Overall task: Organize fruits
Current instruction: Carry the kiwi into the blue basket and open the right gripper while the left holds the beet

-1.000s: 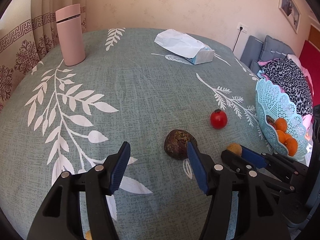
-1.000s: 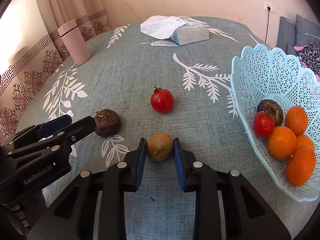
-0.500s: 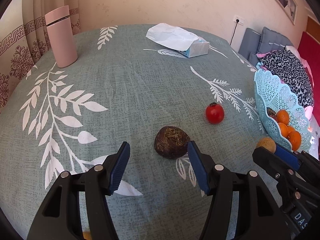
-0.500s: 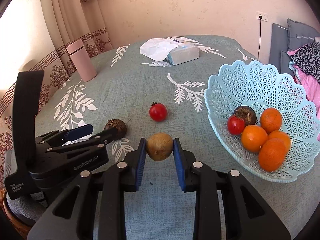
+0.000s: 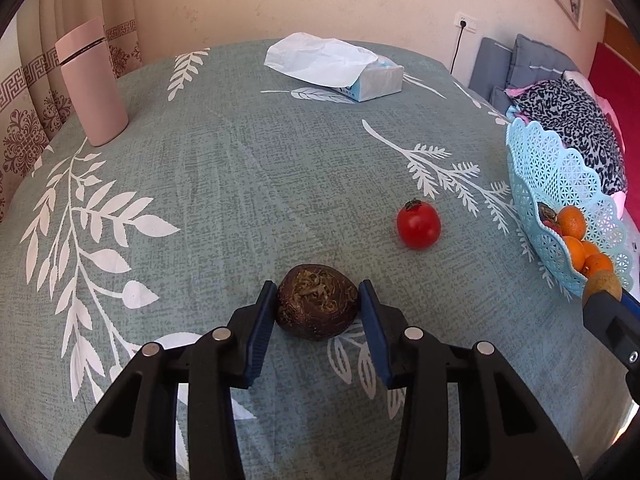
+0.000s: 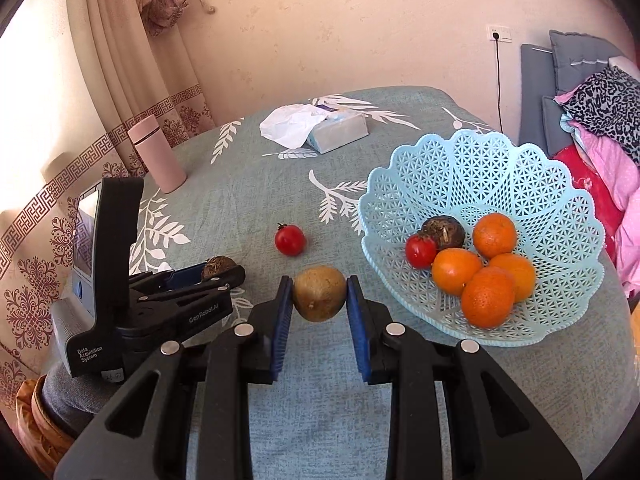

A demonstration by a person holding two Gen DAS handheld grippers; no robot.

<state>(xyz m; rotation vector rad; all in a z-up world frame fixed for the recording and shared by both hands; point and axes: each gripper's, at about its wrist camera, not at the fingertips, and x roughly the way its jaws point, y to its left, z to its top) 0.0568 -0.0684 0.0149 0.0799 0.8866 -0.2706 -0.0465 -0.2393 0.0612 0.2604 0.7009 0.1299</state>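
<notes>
**Colours and patterns across the table**

The round table's woven cloth (image 5: pixel 224 184) is muted grey-green, printed with white leaf sprays. A matte pink cylindrical flask (image 5: pixel 93 82) has a thin dark band near its top. The pale blue tissue pack (image 5: pixel 378 80) spills white tissue. A glossy red tomato (image 5: pixel 418 225) carries a dark green calyx. The rough dark brown fruit (image 5: pixel 317 306) shows a tan fibrous patch. The light blue lattice plastic basket (image 6: pixel 560 216) holds bright orange mandarins (image 6: pixel 488 298). A dull olive-brown round fruit (image 6: pixel 319 293) is lightly speckled. The beige curtain (image 6: pixel 132 80) bears a maroon key-pattern border.
</notes>
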